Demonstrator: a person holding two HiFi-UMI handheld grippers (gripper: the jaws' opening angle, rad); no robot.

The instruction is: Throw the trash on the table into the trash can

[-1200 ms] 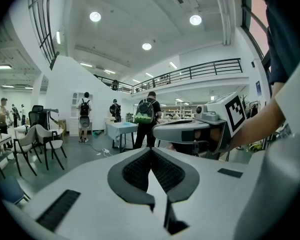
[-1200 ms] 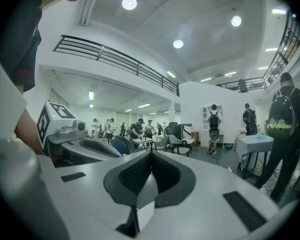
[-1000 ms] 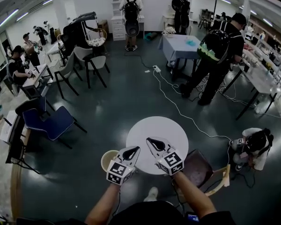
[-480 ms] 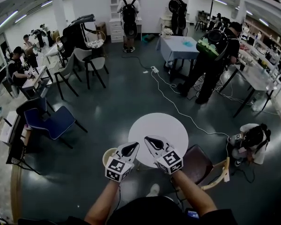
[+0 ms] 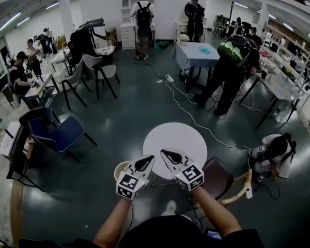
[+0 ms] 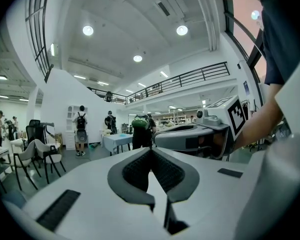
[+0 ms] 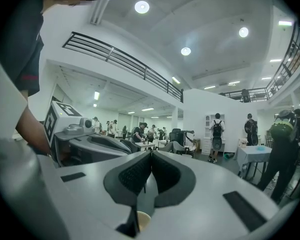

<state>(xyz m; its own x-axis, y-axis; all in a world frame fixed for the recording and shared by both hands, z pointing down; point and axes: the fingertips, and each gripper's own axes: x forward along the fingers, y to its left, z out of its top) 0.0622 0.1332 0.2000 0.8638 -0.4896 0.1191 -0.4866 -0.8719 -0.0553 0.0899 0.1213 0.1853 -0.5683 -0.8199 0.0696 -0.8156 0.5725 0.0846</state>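
Note:
The round white table [image 5: 183,138] stands just ahead of me, and I see no trash on its top. A tan trash can [image 5: 119,169] sits on the floor at the table's left, partly behind my left gripper [image 5: 147,160]. That gripper hovers at the table's near left edge, shut and empty. My right gripper [image 5: 167,153] hovers over the near edge beside it, also shut and empty. In the left gripper view the left gripper [image 6: 151,150] has its pads together. In the right gripper view the right gripper [image 7: 151,153] is the same, with the can's rim [image 7: 142,220] showing below the pads.
A dark red chair [image 5: 217,177] stands at the table's right, with a person crouching [image 5: 274,151] further right. A white cable [image 5: 196,120] runs across the floor to the table. A blue chair [image 5: 57,133] stands at the left. Several people and tables fill the far room.
Both grippers keep their places side by side at the table's near edge, still shut. The head view has drifted slightly, and the person with the green backpack has shifted.

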